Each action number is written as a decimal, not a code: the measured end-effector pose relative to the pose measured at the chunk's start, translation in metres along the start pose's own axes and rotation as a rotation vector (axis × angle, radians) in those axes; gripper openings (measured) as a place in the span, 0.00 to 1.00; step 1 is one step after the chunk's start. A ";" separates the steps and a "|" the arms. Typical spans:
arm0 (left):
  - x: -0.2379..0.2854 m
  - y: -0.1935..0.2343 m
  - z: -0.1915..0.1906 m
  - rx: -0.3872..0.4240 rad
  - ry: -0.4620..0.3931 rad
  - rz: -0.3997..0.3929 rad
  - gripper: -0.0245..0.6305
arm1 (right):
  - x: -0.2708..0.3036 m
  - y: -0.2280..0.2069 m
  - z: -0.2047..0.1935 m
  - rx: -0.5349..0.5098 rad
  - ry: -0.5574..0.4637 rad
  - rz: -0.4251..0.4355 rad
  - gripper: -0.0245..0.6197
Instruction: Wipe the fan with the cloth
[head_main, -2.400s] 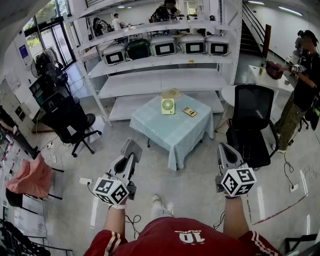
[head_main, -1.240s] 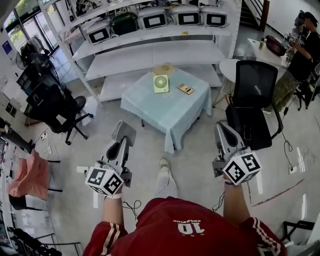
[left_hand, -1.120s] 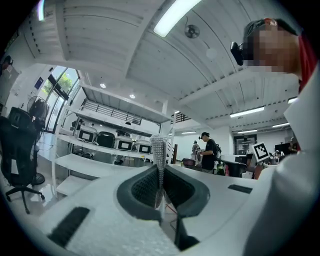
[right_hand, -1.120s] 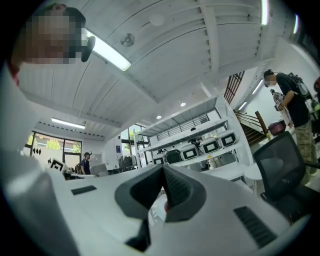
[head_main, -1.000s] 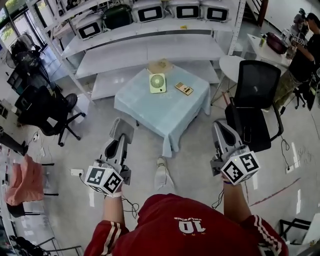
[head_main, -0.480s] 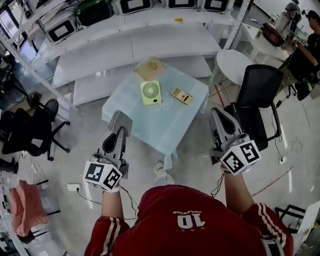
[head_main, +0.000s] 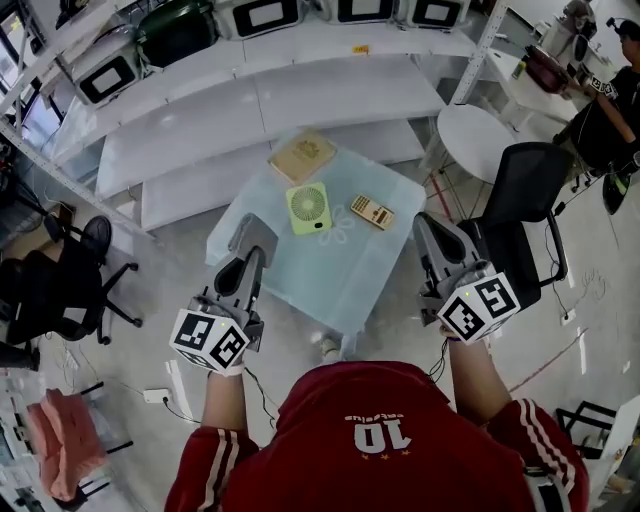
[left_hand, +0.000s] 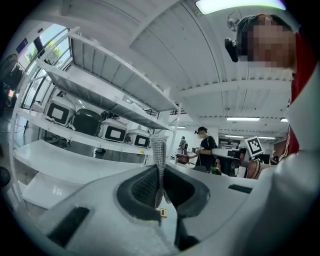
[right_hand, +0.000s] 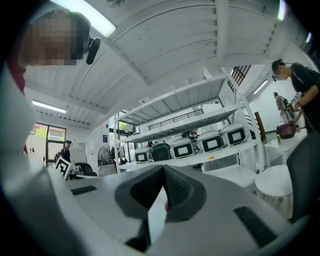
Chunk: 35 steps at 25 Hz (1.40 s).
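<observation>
A small pale green fan (head_main: 309, 208) lies flat on a low table draped in light blue (head_main: 300, 270). Behind the fan sits a tan flat square (head_main: 303, 155), possibly a folded cloth. My left gripper (head_main: 252, 233) hovers over the table's near left edge, shut with nothing in it. My right gripper (head_main: 427, 229) hangs just off the table's right side, also shut and empty. Both are well short of the fan. In the left gripper view the left gripper (left_hand: 158, 144) points up at the shelves; in the right gripper view the right gripper (right_hand: 162, 170) does the same.
A small yellow device (head_main: 371, 212) lies right of the fan. White shelving (head_main: 260, 100) with grey boxes stands behind the table. A black office chair (head_main: 525, 190) and a round white table (head_main: 475, 130) are at the right, another black chair (head_main: 60, 280) at the left.
The view has closed in on the table, which now lies right under the gripper tips. Both grippers stay shut and in the same pose.
</observation>
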<state>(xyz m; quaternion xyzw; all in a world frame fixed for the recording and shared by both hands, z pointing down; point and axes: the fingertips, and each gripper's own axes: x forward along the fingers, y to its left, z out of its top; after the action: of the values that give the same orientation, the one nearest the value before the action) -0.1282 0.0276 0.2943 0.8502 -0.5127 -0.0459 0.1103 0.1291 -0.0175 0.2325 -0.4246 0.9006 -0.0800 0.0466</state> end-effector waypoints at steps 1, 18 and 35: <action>0.006 0.003 -0.003 -0.004 0.007 -0.006 0.07 | 0.004 -0.003 -0.003 -0.007 0.011 -0.008 0.04; 0.107 0.010 -0.037 -0.052 0.060 -0.103 0.07 | 0.064 -0.089 -0.029 0.044 0.041 -0.035 0.05; 0.174 0.032 -0.086 -0.091 0.198 -0.175 0.07 | 0.117 -0.105 -0.081 0.111 0.141 0.097 0.04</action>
<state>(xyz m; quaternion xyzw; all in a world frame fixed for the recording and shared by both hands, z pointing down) -0.0574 -0.1279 0.3910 0.8862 -0.4205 0.0055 0.1943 0.1221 -0.1650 0.3295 -0.3708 0.9153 -0.1569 0.0103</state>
